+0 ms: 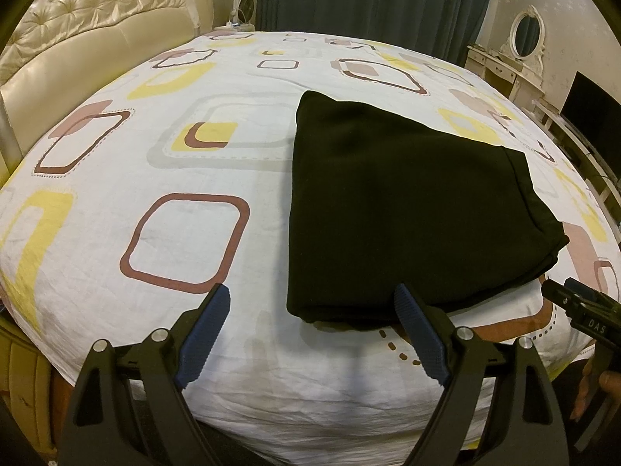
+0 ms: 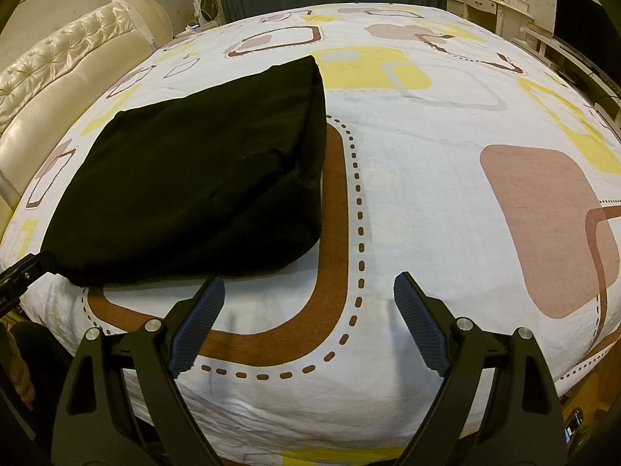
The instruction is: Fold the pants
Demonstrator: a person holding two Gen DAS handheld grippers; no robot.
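Black pants [image 1: 407, 209] lie folded into a thick rectangle on the patterned bed sheet [image 1: 186, 233]. My left gripper [image 1: 310, 295] hovers open over the sheet at the near left corner of the pants, nothing between its blue pads [image 1: 205, 334]. In the right wrist view the same pants [image 2: 202, 178] lie to the left. My right gripper [image 2: 308, 285] stands open above bare sheet [image 2: 427, 178] just right of the bundle's near edge. The right gripper's tip [image 1: 574, 303] shows at the left view's right edge; the left gripper's tip [image 2: 19, 275] shows at the right view's left edge.
A cream tufted headboard [image 1: 97, 39] runs along the bed's left side. Dark curtains [image 1: 368, 0] hang behind the bed. A white dressing table with an oval mirror [image 1: 524, 39] and a dark screen [image 1: 594, 105] stand at the right. A small fan [image 2: 205, 7] stands by the headboard.
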